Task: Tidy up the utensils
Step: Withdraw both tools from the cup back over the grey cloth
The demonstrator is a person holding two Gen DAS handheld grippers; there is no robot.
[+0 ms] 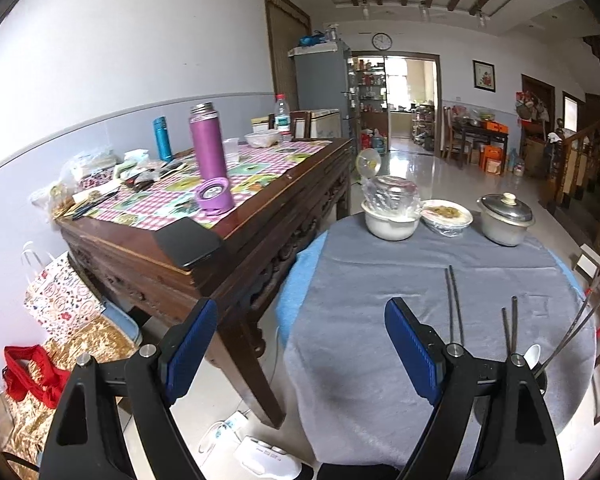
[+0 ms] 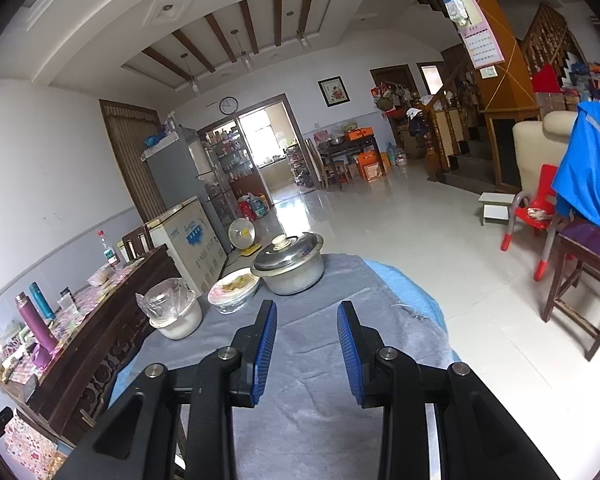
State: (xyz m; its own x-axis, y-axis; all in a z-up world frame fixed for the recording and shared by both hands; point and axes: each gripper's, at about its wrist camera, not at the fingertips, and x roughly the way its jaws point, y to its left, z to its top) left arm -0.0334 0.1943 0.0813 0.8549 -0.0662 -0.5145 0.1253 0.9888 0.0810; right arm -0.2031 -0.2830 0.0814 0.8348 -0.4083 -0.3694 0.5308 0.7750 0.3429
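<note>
In the left wrist view a pair of dark chopsticks (image 1: 454,304) lies on the grey cloth of the round table (image 1: 380,360), just right of my right finger. A second pair (image 1: 510,326) lies further right. A dark holder (image 1: 542,380) at the right holds a white spoon (image 1: 534,356) and more chopsticks (image 1: 572,332) that lean out to the right. My left gripper (image 1: 300,312) is open and empty, over the table's left edge. My right gripper (image 2: 307,312) is open and empty above the cloth; no utensils show in its view.
A white bowl with plastic wrap (image 1: 390,216), a covered dish (image 1: 448,216) and a lidded metal pot (image 1: 505,218) stand at the table's far side. A wooden side table (image 1: 204,240) with flasks stands to the left. A red child's chair (image 2: 536,216) and wooden stool (image 2: 588,276) are right.
</note>
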